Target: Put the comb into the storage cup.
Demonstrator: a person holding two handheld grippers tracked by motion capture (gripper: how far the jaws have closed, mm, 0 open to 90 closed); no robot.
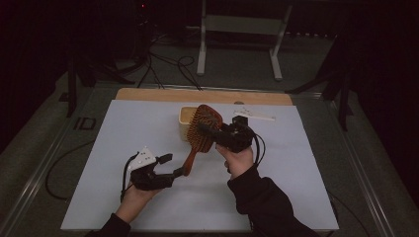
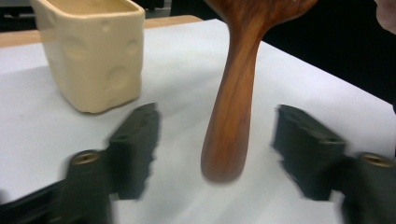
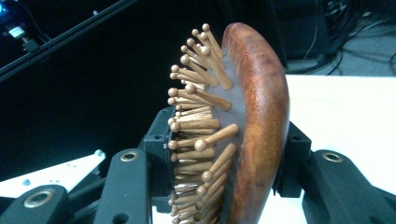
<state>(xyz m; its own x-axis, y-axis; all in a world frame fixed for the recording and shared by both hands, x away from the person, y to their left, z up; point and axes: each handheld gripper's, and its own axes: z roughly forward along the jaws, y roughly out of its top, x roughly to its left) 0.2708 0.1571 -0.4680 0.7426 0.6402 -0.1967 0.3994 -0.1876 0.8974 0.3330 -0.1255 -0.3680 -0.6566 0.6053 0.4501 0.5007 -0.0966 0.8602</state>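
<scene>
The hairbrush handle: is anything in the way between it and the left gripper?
No. In the left gripper view the hairbrush handle hangs between the open jaws of the left gripper, touching neither, with just white table behind. The cream cup stands off to one side. The right gripper holds the brush head.

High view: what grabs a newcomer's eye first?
A wooden paddle hairbrush held up over the middle of the white table cover, its bristled head clamped in the right hand-held gripper. The left hand-held gripper sits at the handle's end with its jaws open on either side of it, not pressing. Just behind the brush stands a cream container.
</scene>
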